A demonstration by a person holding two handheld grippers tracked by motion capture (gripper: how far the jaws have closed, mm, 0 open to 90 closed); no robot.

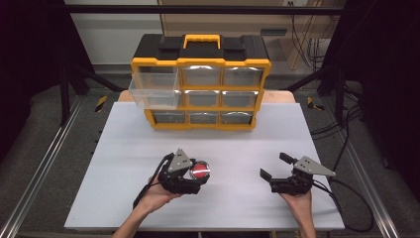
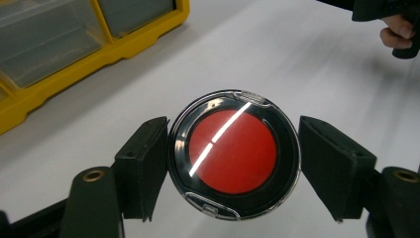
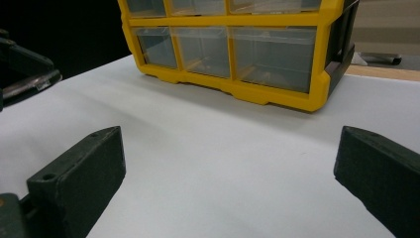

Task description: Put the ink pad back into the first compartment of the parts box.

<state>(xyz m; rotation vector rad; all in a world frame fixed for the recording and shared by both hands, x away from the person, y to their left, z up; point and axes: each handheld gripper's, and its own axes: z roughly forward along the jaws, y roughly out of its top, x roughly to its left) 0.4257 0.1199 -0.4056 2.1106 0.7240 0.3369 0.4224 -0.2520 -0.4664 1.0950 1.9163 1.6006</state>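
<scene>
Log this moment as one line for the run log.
left gripper: shut on round red-faced case | right gripper: open, nothing between jaws | yellow drawer cabinet: top-left drawer pulled out

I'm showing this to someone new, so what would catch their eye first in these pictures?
Probably the round red disc in a clear case, gripped between the jaws of the left tool near the front of the white table. Next, the yellow drawer cabinet at the back, its top-left clear drawer pulled out. The right tool rests open with nothing between its jaws.
</scene>
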